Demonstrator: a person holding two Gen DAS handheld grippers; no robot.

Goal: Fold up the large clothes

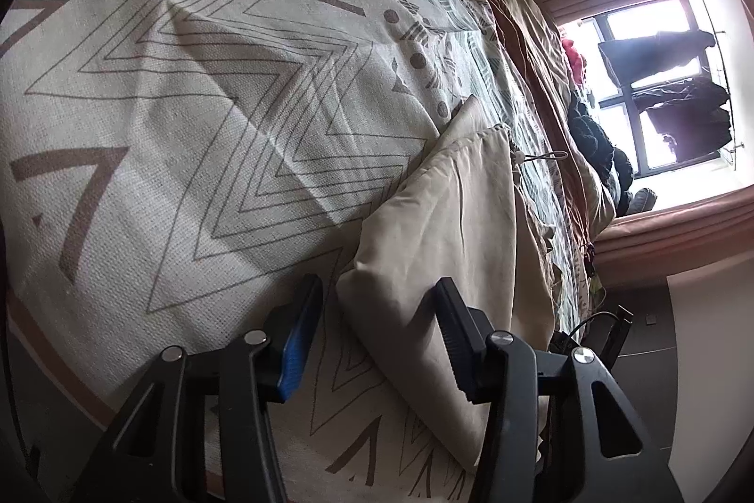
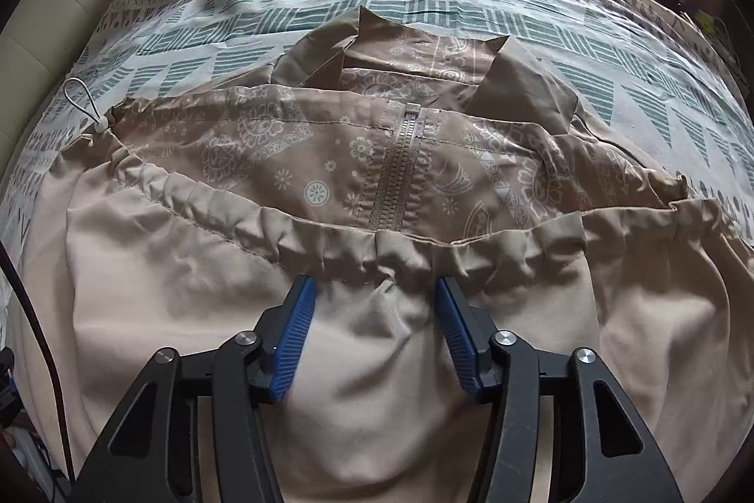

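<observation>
One beige jacket [image 2: 377, 361], spread on one patterned bedsheet [image 2: 589, 78], its printed lining and one closed zipper [image 2: 398, 168] showing ahead of the right claw [image 2: 374, 295]. Right claw: jaws wide, straddling the gathered hem [image 2: 400, 253], cloth between the two blue pads. Left claw [image 1: 377, 295]: jaws wide, a folded jacket edge [image 1: 424, 248] lying between them, not pinched. One cord loop [image 2: 82, 97] far left of the right claw. Bare sheet lies left of the left claw.

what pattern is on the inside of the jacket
A white paisley and flower print on tan lining, clearest in the right wrist view.
</observation>
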